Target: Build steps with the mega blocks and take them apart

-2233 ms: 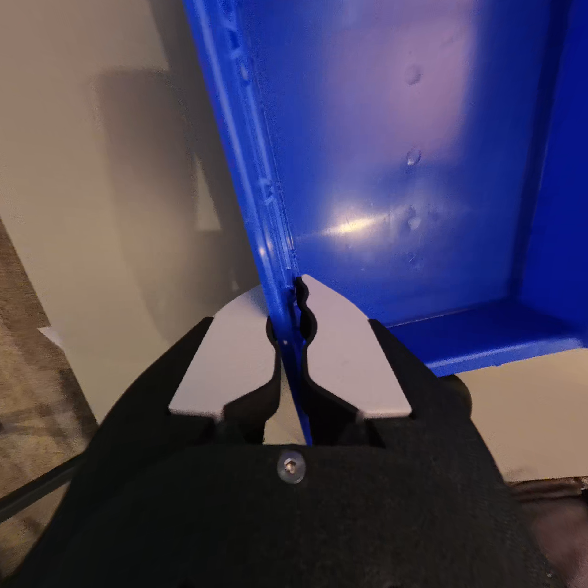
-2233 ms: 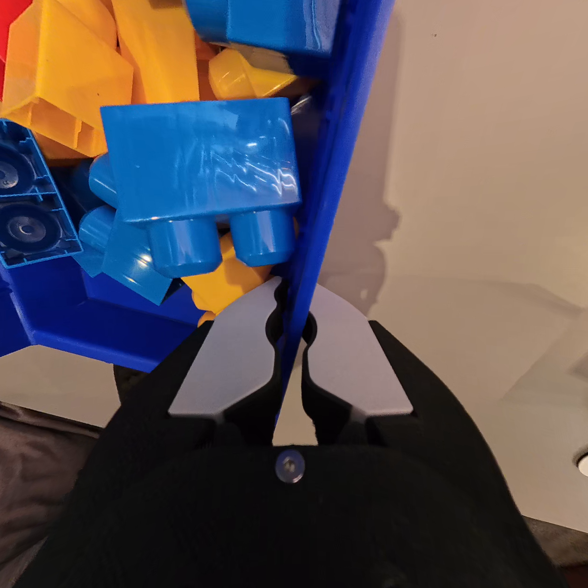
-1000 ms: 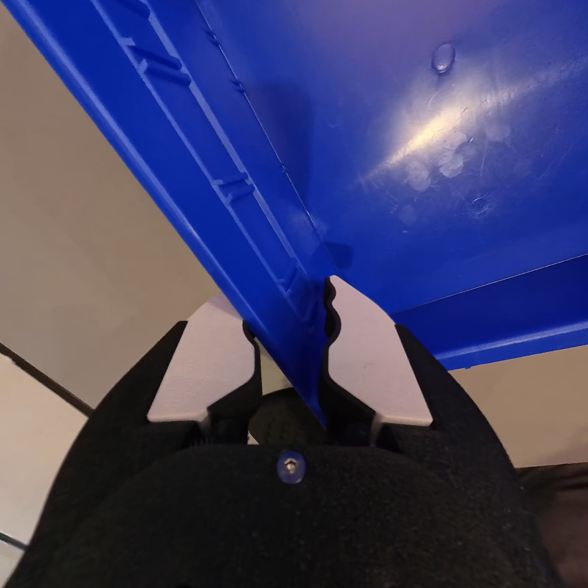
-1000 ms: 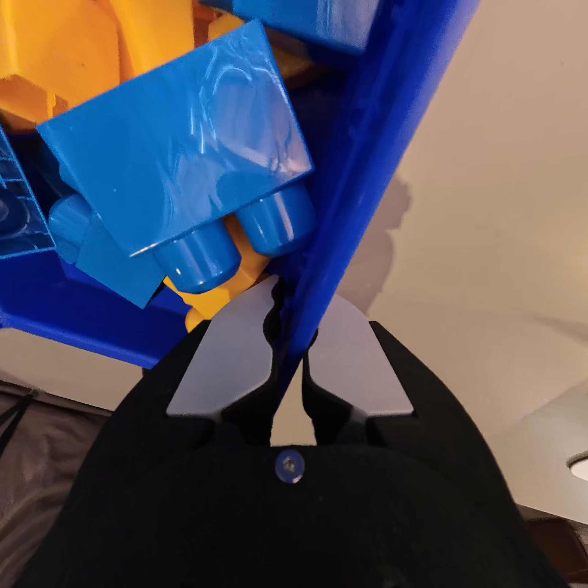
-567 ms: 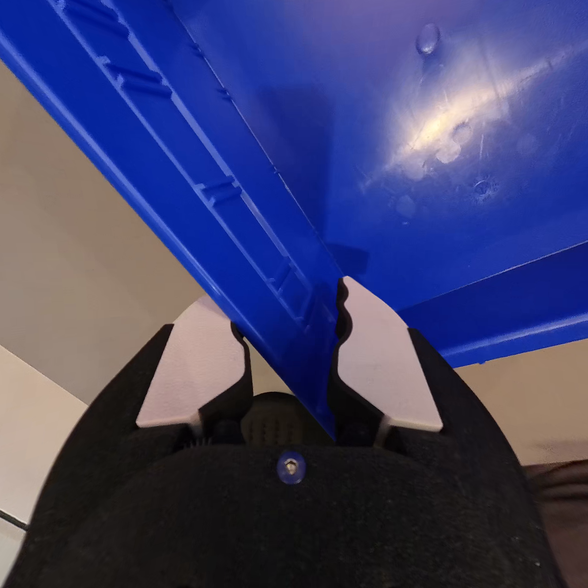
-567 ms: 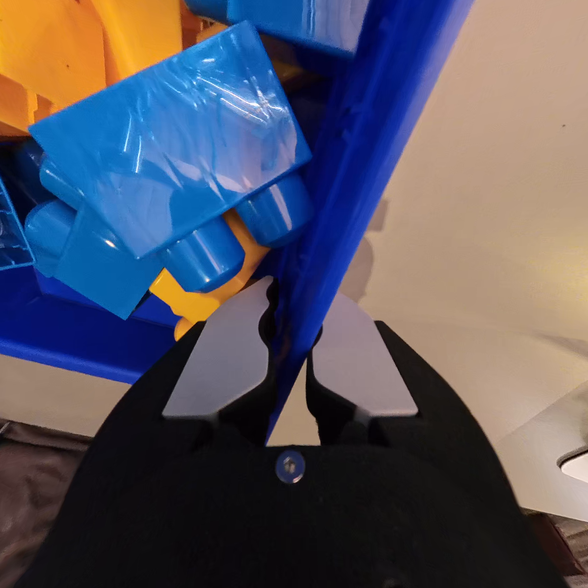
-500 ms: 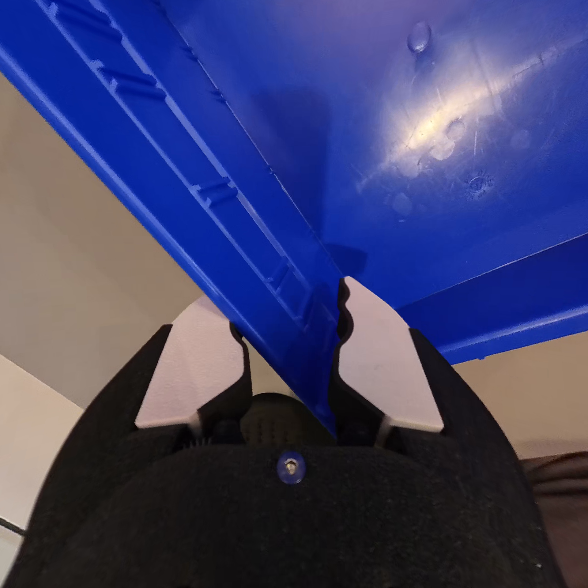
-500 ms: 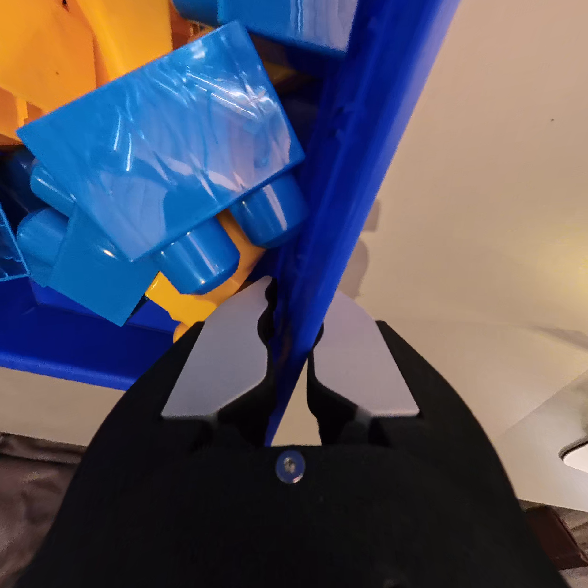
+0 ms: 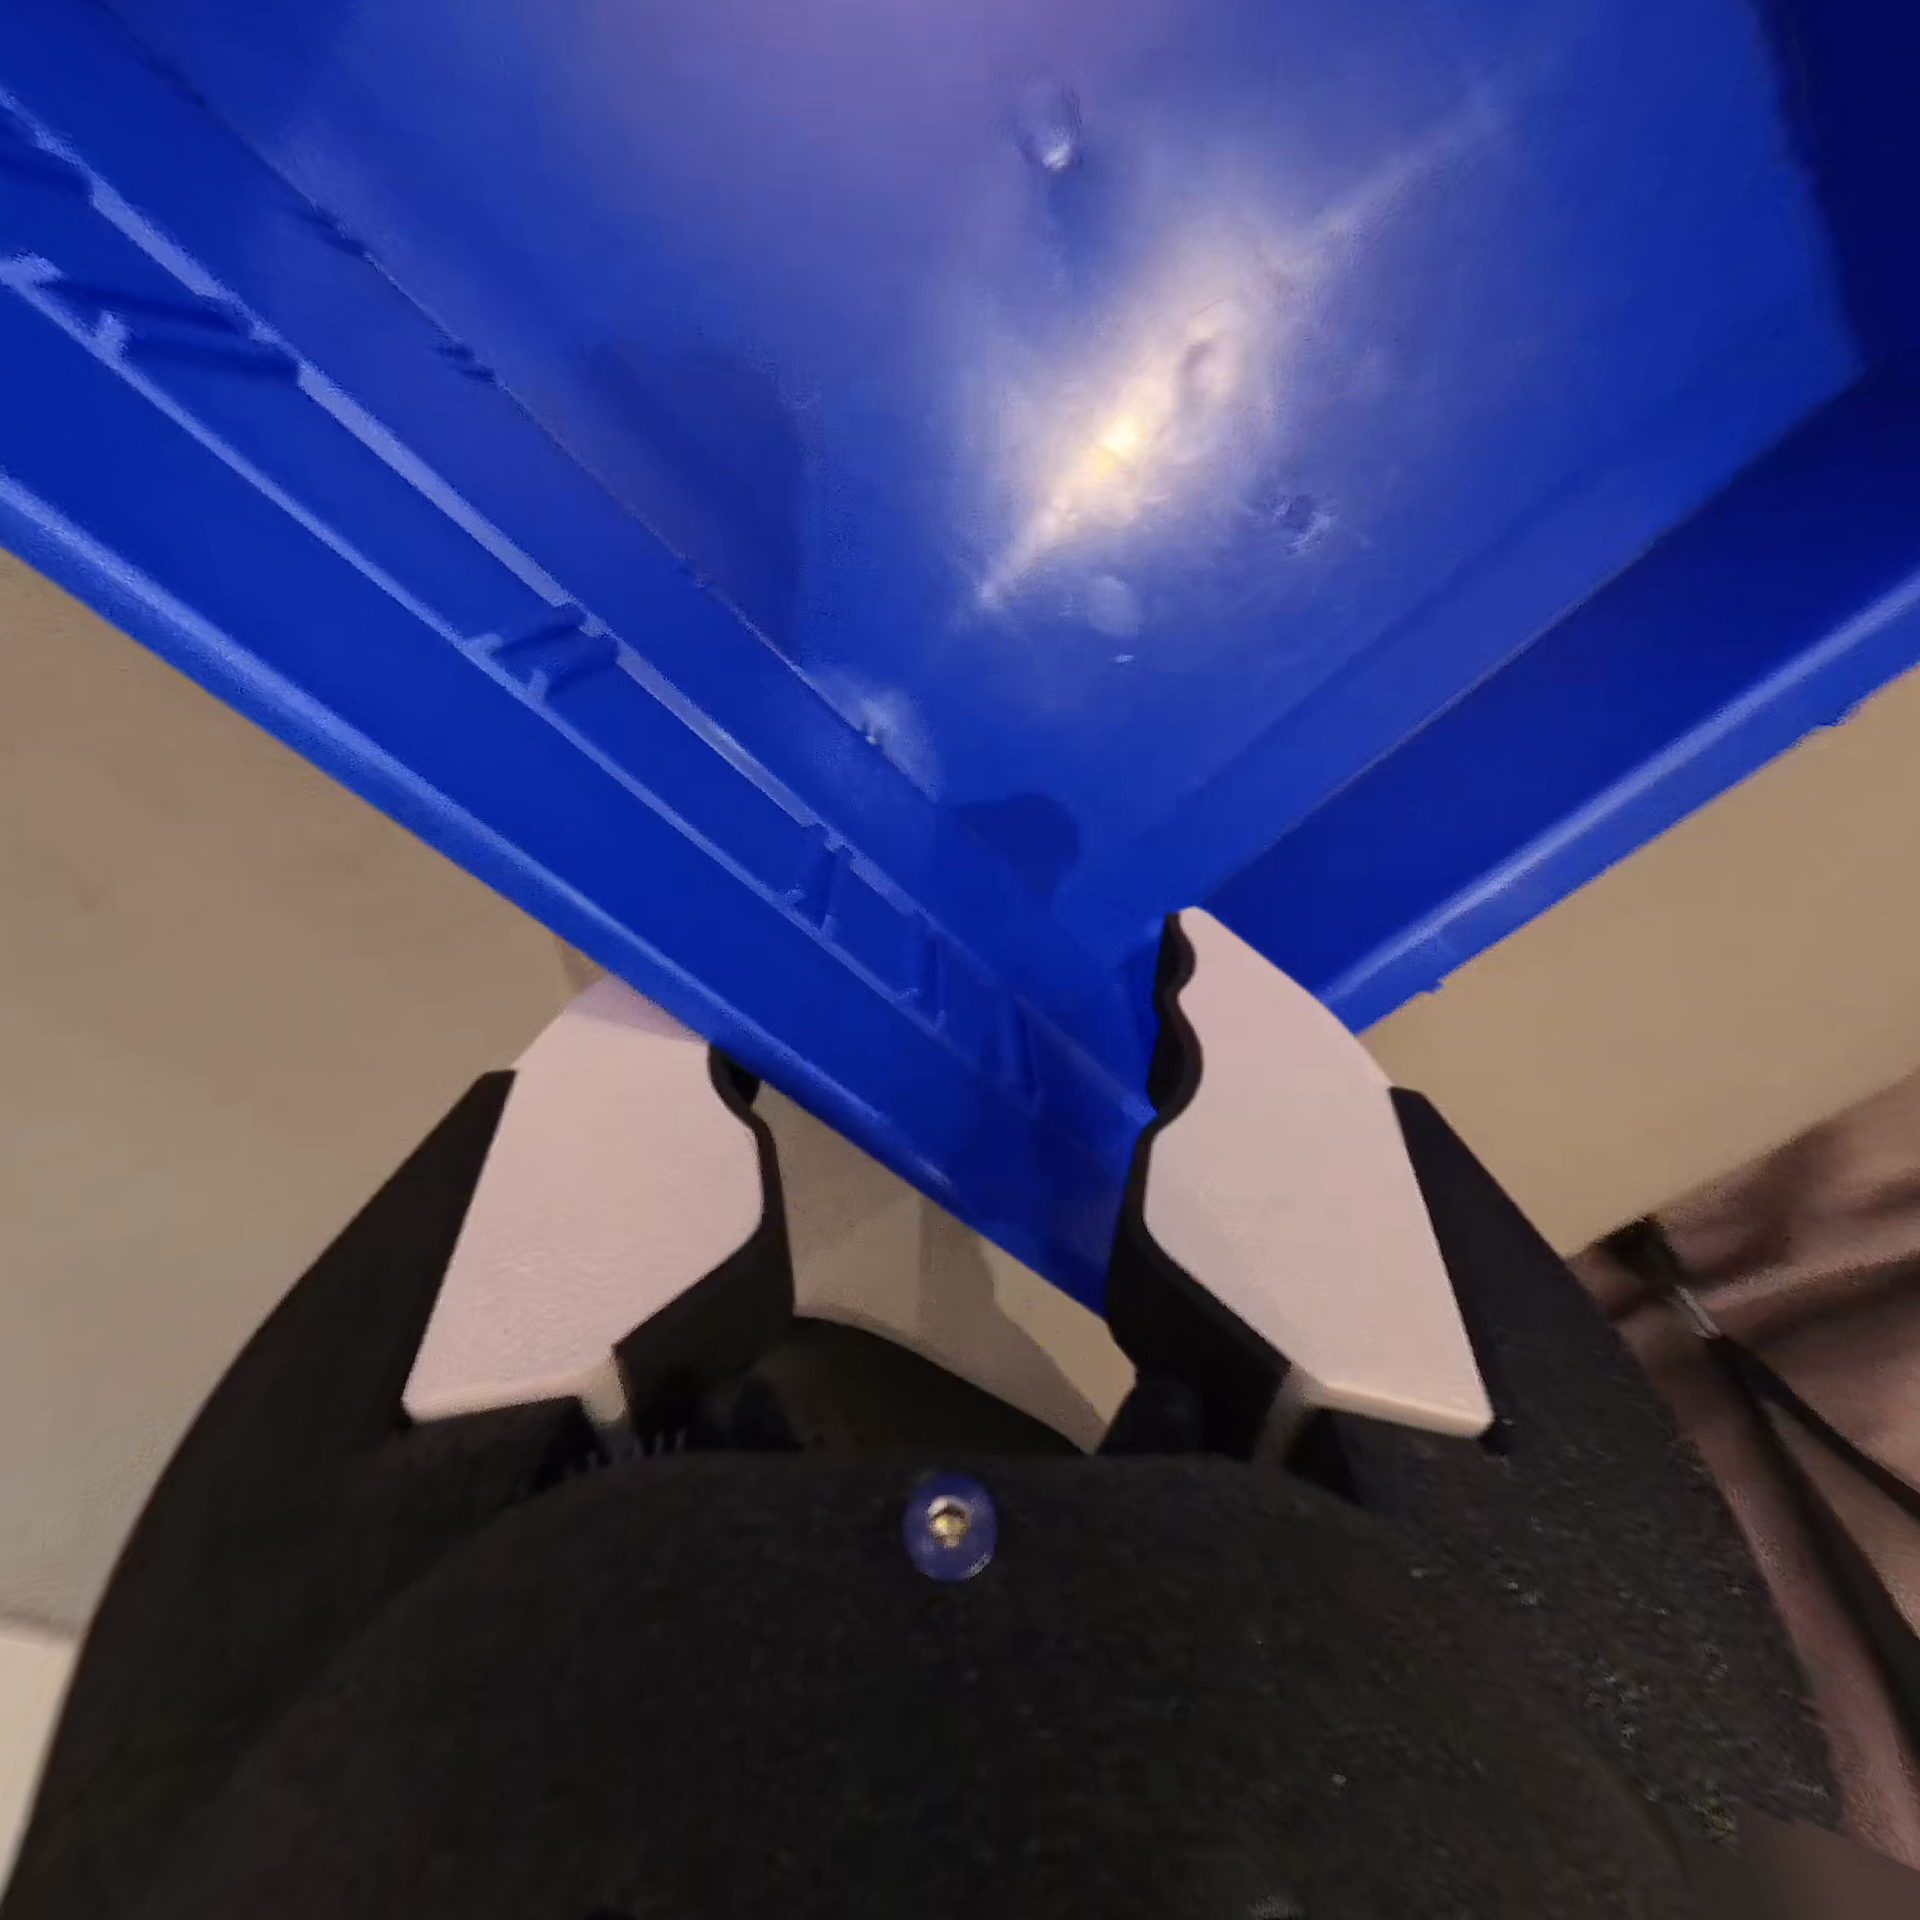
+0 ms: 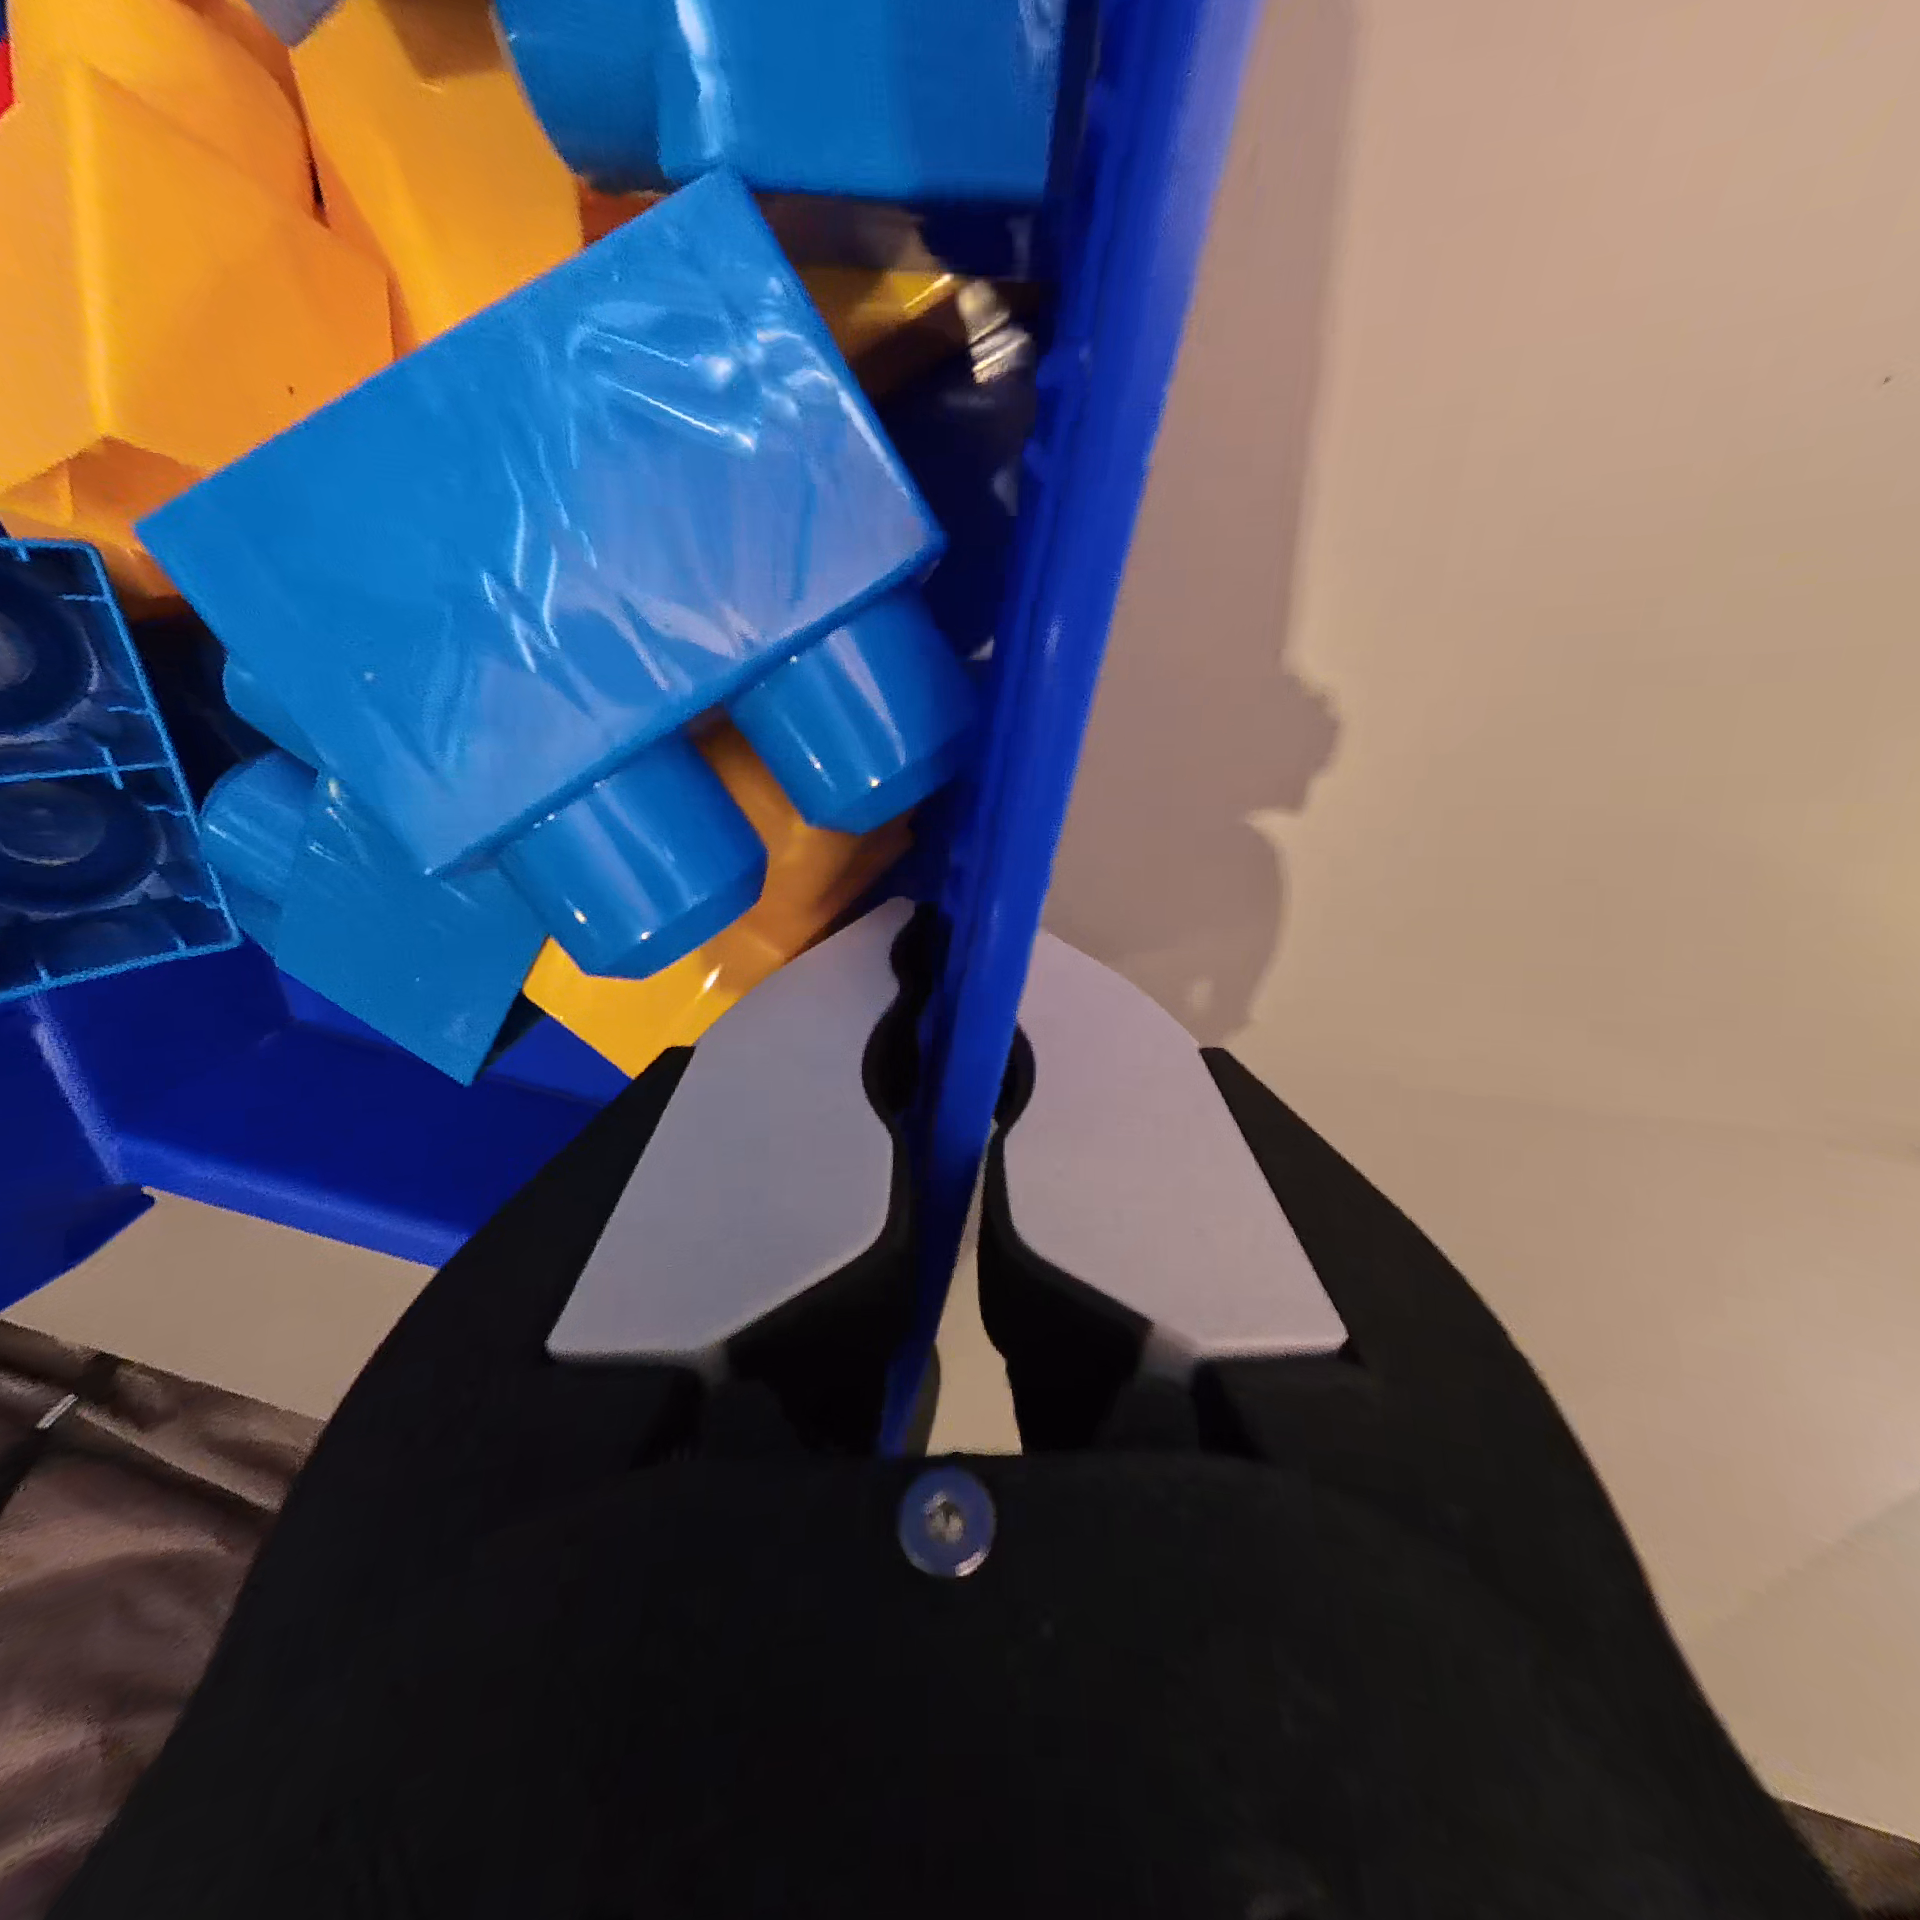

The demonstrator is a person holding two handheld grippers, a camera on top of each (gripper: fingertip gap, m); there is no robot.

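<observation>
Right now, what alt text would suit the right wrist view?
The right hand-held gripper is shut on the side wall of a blue plastic bin. Inside, beside its fingers, a light blue block lies tilted on yellow blocks; a beige tabletop lies outside.

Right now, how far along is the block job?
Hardly begun: no steps are visible. The blue block and yellow blocks lie loose in the blue bin. In hand: the right hand-held gripper is clamped on the bin's wall; the left hand-held gripper straddles the opposite rim with its jaws apart. Building and dismantling both remain.
</observation>
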